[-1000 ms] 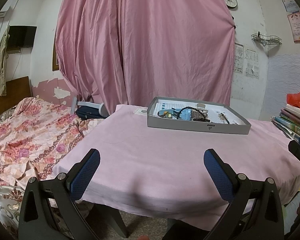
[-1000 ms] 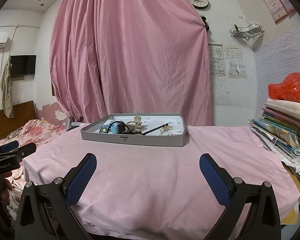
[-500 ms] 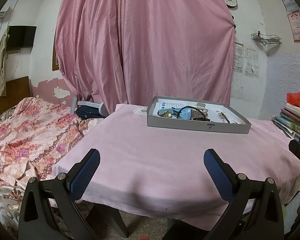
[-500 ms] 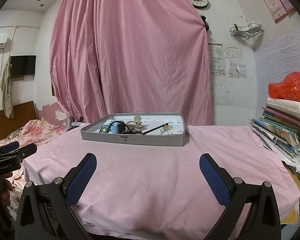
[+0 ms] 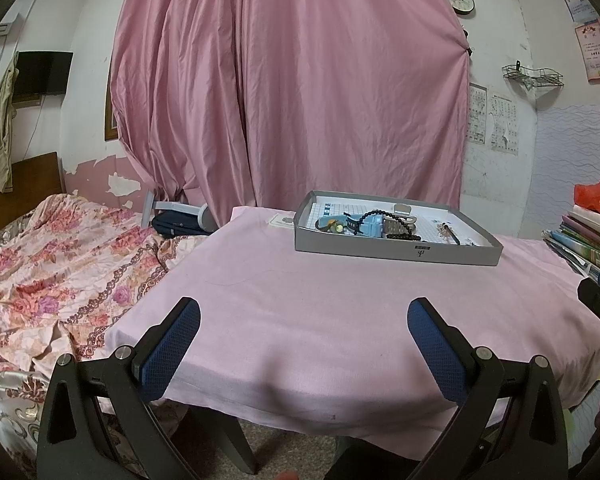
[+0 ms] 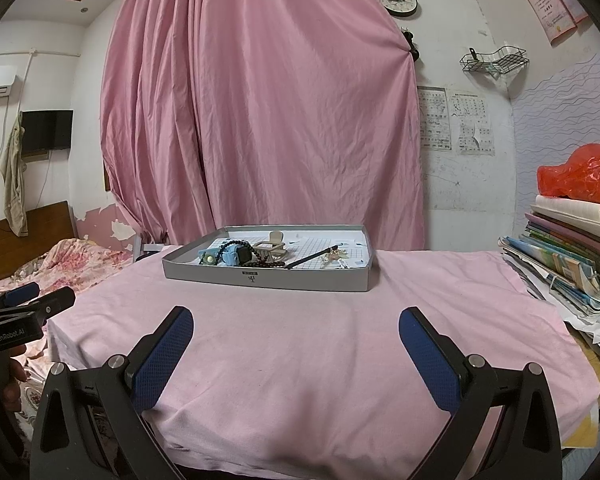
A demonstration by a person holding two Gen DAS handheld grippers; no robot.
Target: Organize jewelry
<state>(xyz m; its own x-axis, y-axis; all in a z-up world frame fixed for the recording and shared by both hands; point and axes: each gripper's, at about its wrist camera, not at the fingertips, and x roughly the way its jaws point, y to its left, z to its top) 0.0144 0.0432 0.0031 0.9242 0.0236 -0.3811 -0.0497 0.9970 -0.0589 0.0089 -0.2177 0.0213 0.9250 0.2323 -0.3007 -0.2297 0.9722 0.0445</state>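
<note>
Nearest the cameras, the left gripper (image 5: 303, 322) and right gripper (image 6: 296, 330) hang wide open and empty, well short of the shallow grey cardboard tray (image 6: 268, 280). Inside it, black bead bracelet (image 6: 236, 254) tangles over a blue watch (image 6: 240, 255), so picking slowly seems wise. Pink tablecloth (image 6: 300, 340) underneath, pink curtain (image 6: 260, 120) behind the tray.

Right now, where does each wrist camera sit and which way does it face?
Left wrist: behind the open left tongs, at the table's near left corner, facing the gray tray; right tongs' tip at right edge.
Right wrist: behind the open right tongs, facing the tray squarely; left tongs and hand at left edge.
Shared: tray, pink cloth.
</note>
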